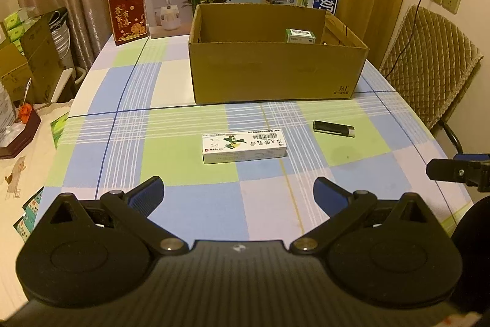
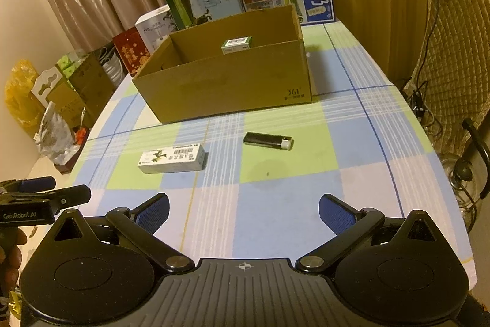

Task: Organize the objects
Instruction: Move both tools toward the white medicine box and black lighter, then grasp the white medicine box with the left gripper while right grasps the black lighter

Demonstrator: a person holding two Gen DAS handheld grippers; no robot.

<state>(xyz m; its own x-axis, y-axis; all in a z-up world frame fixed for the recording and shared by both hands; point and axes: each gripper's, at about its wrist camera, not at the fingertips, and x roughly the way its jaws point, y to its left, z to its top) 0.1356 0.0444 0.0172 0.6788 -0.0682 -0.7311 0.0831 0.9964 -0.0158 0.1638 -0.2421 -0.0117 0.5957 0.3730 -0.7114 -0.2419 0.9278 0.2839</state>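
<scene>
**Both grippers wide, nothing held**

L gripper [image 1: 239, 192] & R gripper [image 2: 243, 210] hover over tabletop's near edge, jaws spread wide, empty. White ointment box [image 1: 244, 147] lies flat mid-table; black lighter [image 1: 333, 128] near it toward right edge. Cardboard box [image 1: 275, 72] behind both, toward far edge, w/ small green box [image 1: 300, 36] inside.

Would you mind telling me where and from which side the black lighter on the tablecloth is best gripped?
Grip the black lighter at mid-body, across its narrow width, coming straight down from above. It lies flat on the tablecloth with its long axis running left to right and clear space around it, so its long sides are free. The open right claw looks the nearer one.
</scene>
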